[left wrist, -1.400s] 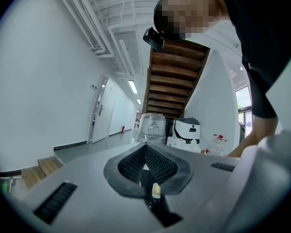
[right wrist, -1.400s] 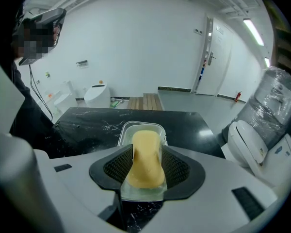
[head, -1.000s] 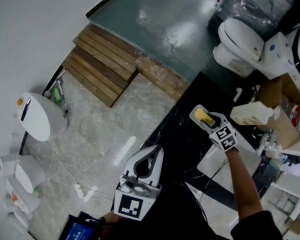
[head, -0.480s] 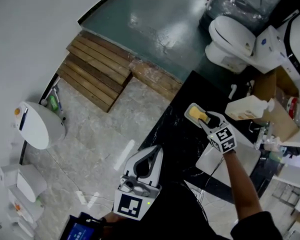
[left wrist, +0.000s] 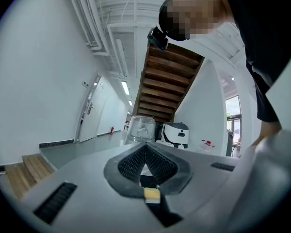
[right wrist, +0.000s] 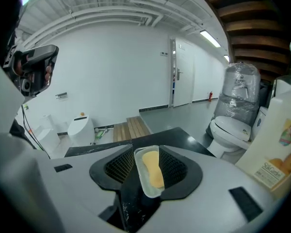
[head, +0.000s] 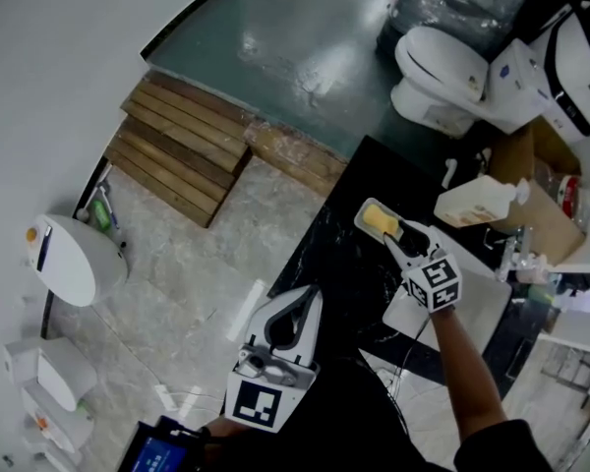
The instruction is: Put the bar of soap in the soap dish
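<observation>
The left gripper (head: 310, 298) is hanging off the counter's (head: 344, 264) left edge, well apart from the work, its jaws pressed together on nothing. Near that same edge, the soap dish (head: 366, 212) is sitting with the bar of soap (head: 379, 222) already lying in it. The bar is pale yellow, smooth and slightly waisted, and its long axis is running straight away from the right gripper (head: 400, 234). That gripper's jaws are standing narrowly parted, flanking the dish's near end and apparently clamping nothing.
</observation>
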`<action>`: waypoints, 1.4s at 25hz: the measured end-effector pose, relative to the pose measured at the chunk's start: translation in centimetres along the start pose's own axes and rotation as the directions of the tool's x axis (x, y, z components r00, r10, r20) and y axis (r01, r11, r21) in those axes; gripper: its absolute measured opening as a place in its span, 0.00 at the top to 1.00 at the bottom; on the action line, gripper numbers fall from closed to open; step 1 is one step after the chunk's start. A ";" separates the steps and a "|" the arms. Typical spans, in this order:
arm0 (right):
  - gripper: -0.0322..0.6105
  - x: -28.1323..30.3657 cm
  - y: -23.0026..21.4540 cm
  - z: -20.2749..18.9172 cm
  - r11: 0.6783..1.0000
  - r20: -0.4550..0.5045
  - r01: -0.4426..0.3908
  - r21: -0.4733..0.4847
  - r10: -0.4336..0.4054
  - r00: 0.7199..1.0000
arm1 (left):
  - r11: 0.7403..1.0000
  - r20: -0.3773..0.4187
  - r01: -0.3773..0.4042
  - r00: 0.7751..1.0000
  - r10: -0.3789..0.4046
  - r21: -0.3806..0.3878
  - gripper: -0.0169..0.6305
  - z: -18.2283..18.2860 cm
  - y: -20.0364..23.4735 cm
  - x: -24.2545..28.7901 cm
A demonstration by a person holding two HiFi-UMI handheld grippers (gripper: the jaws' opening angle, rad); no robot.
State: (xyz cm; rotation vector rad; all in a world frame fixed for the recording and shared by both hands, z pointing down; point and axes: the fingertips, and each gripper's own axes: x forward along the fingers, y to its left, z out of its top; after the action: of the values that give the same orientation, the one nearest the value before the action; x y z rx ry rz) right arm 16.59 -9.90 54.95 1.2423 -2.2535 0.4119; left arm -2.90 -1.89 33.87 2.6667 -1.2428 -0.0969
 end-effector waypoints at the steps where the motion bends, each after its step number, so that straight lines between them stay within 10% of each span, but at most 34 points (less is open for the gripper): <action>1: 0.69 -0.3 0.3 0.2 1.000 0.004 0.004 0.002 -0.004 1.000 | 1.000 -0.002 -0.002 1.000 0.002 0.002 0.97 0.0 0.0 0.0; 21: 0.69 -6.7 3.9 3.6 0.979 0.142 0.186 0.086 -0.197 0.970 | 0.997 0.007 0.070 0.998 -0.070 -0.018 0.97 0.4 -1.7 0.7; 35: 0.75 -12.6 5.4 5.4 0.909 0.254 0.345 0.232 -0.399 0.881 | 0.986 0.018 0.156 0.988 -0.156 -0.049 0.97 0.9 -2.9 1.8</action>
State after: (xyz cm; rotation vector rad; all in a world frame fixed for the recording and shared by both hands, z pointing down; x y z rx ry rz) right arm 15.93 -1.03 43.18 1.9047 -2.1710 0.2997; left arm 0.32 -1.55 32.45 2.7200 -1.0196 -0.1681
